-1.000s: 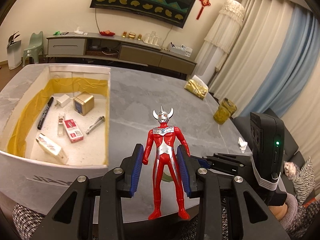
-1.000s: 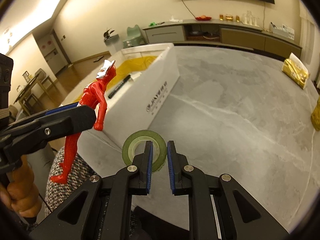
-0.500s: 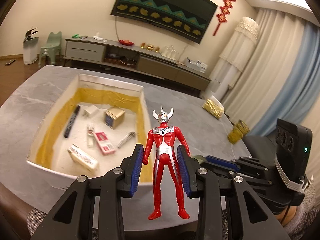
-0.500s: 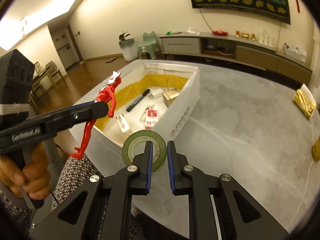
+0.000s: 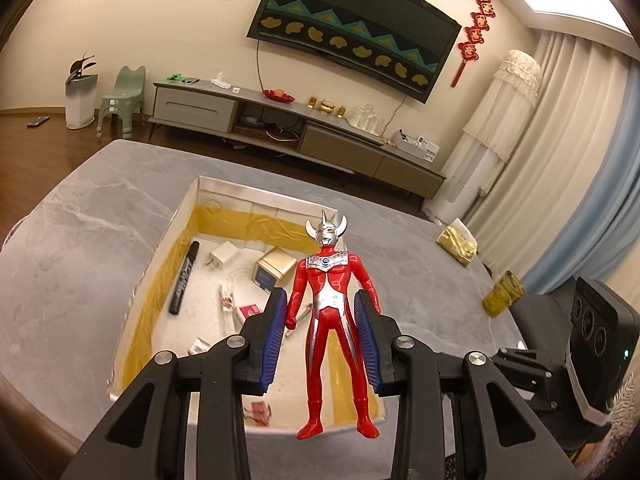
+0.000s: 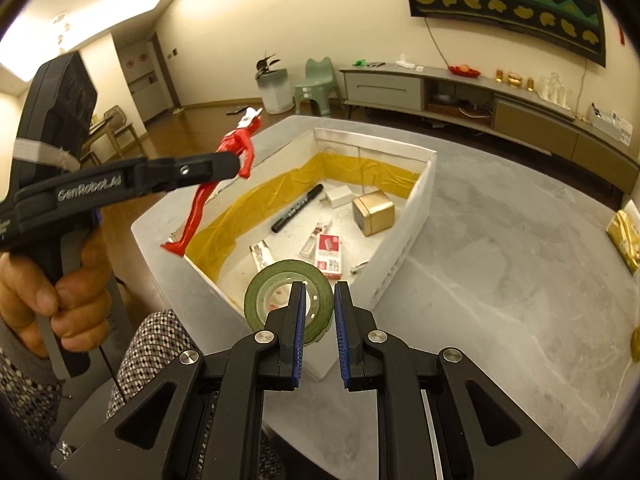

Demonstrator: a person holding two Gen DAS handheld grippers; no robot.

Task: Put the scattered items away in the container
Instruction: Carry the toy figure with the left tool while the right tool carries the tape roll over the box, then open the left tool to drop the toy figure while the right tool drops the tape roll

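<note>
- Here the left gripper [image 5: 322, 340] hangs in the air above the near end of the white box [image 6: 416, 204], its blue pads [image 5: 274, 340] clamped on the hips of the red figure [image 5: 330, 320]; in the right wrist view a hand [image 6: 52, 284] grips its handle at 9 o'clock.
- The right gripper [image 6: 319, 332] is raised beside the box's near corner, jaws pinching the rim of the green tape roll [image 6: 272, 296], which stands on edge with its hole facing the camera.
- The figure's long axis runs upright in the left wrist view, horned silver head at 12 o'clock and feet at 6 o'clock below the pads, chest facing the camera; from the right wrist it leans, head toward 1 o'clock, feet over the box's near-left wall.
- Inside the box lie a black marker [image 6: 298, 208], a gold tin [image 6: 374, 212], a white charger [image 5: 222, 258] and a red-and-white packet [image 6: 329, 254].
- Compared with a second ago, both grippers have risen and moved over the box, so its interior now sits directly behind the figure rather than off at 10 o'clock; the grips on figure and tape are unchanged.
</note>
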